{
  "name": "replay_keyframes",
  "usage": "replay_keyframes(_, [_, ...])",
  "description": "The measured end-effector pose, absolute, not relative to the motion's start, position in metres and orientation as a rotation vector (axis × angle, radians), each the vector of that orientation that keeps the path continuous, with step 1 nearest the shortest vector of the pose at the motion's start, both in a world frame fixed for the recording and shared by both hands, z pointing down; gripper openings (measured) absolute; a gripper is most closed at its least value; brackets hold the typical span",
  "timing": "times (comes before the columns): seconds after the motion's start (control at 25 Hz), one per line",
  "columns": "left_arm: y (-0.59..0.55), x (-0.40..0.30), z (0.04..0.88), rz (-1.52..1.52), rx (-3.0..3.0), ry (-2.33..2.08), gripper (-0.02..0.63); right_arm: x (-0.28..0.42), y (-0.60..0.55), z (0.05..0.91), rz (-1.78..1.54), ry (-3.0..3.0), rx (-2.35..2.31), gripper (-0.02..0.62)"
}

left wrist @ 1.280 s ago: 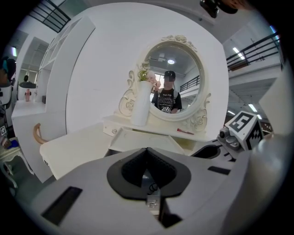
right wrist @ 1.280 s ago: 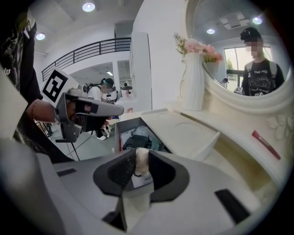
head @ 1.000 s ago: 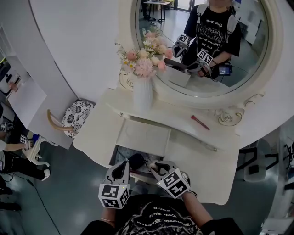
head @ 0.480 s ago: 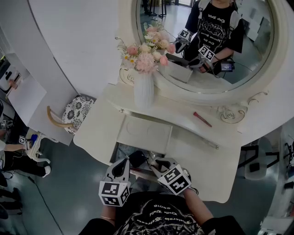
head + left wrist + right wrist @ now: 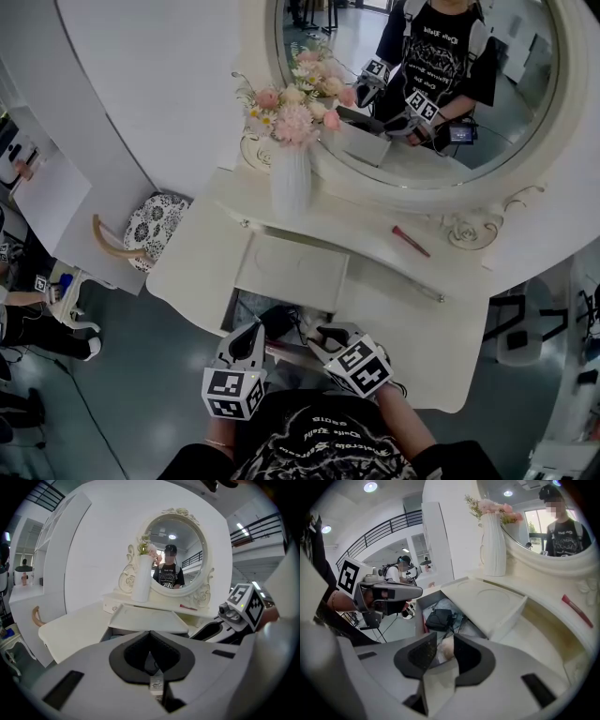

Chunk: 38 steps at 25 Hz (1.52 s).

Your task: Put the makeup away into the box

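In the head view, a white counter (image 5: pixel 403 319) sits below a round mirror (image 5: pixel 422 94). A white vase (image 5: pixel 291 183) of pink flowers stands at upper centre. The box (image 5: pixel 246 309) is a compartment sunk into the counter. Its lid (image 5: pixel 292 272) is raised, and a dark pouch (image 5: pixel 279 323) lies inside. The red makeup stick (image 5: pixel 411 241) lies on the ledge under the mirror, right of centre and well apart from the box. At lower centre, the left tongs (image 5: pixel 251 330) and right tongs (image 5: pixel 314 336) hang side by side over the near edge of the box.

In the left gripper view, the left tongs (image 5: pixel 150 634) are clenched. The tips meet with nothing between them. Beyond them are the lid (image 5: pixel 145 618), the vase (image 5: pixel 140 578) and, right of centre, the makeup stick (image 5: pixel 188 606) on the ledge. The right tongs reach in from the right edge.

In the right gripper view, the right tongs (image 5: pixel 444 648) are released. The jaws have just been opening and now stand apart. A pale rounded thing (image 5: pixel 446 652) shows in the gap; whether the pads touch it cannot be told. Above them the box (image 5: pixel 419 616) holds the pouch (image 5: pixel 438 619). The lid (image 5: pixel 487 602) tilts up at centre. The makeup stick (image 5: pixel 576 610) lies at the right edge.
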<state>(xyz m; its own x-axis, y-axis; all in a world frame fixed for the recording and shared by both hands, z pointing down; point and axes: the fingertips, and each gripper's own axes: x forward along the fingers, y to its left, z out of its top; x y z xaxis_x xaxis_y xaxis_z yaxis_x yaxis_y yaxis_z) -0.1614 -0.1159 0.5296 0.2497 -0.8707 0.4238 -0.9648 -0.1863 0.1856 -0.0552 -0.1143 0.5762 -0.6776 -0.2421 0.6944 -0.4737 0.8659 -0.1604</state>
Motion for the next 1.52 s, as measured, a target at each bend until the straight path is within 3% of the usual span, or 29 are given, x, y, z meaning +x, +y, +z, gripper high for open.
replay_keyframes(0.76, [-0.118, -0.143, 0.521, 0.301, 2.175, -1.641, 0.015, -0.051, -0.124, 0.536, 0.355, -2.538, 0.639, 0.128])
replay_keyframes(1.52, [-0.138, -0.093, 0.503, 0.256, 2.35, -1.473, 0.015, 0.036, -0.152, 0.51, 0.39, -2.536, 1.193, 0.129])
